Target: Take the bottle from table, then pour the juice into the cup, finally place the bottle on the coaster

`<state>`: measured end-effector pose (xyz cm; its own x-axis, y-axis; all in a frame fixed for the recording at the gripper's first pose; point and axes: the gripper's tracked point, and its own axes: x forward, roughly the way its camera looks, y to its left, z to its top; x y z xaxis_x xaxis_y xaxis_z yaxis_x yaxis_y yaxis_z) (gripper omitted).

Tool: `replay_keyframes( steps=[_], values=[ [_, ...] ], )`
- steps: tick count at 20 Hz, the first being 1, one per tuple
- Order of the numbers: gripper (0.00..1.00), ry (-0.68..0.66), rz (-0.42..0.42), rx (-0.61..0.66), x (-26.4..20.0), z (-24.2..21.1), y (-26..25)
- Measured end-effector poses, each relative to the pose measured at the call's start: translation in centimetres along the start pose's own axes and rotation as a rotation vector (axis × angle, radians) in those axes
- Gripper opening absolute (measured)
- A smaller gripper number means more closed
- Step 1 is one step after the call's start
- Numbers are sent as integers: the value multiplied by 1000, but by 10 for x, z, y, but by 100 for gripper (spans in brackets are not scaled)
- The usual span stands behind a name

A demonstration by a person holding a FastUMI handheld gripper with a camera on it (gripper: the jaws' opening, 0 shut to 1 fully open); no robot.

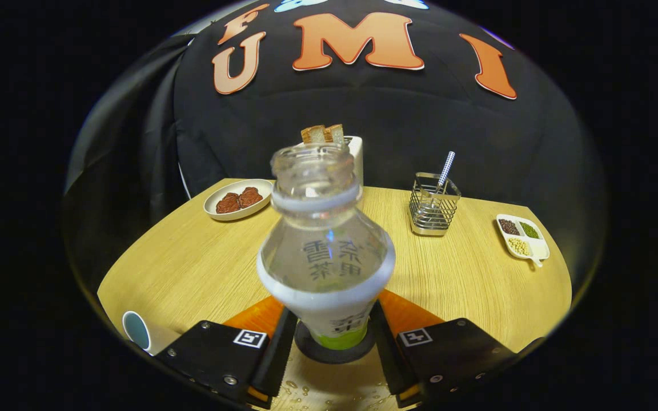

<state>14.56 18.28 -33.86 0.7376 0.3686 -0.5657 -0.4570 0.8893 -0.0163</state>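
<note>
A clear plastic bottle [326, 240] with a white label and no cap stands upright on a dark round coaster [333, 353]. It sits between the fingers of my gripper [333, 314], which is shut on the bottle; both black fingers [276, 348] press against its lower sides. The bottle looks nearly empty. A white cup [137, 332] with a blue inside stands on the table just left of the left finger.
On the wooden table [192, 268] beyond the bottle are a plate of reddish pieces [239, 198], a white toaster with bread [352, 145], a wire holder with a straw [433, 205] and a divided dish of beans [523, 237]. Water drops [297, 389] lie between the fingers.
</note>
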Motion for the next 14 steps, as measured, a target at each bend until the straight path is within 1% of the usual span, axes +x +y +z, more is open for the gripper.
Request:
replay_keyframes(
  steps=[1, 2, 3, 4, 5, 8, 10, 14],
  values=[
    [78, -3, 1, 0, -4, 1, 1],
    [83, -7, -1, -3, -9, 3, 1],
    [91, -15, -5, -8, -15, 6, 2],
    [95, -27, -11, -15, -22, 10, 2],
    [98, -43, -16, -15, -31, 16, 0],
    [98, -89, -43, -2, -65, 38, -6],
    [97, -137, -57, -11, -94, 61, -12],
    [97, -226, -122, 8, -157, 109, -36]
  ],
)
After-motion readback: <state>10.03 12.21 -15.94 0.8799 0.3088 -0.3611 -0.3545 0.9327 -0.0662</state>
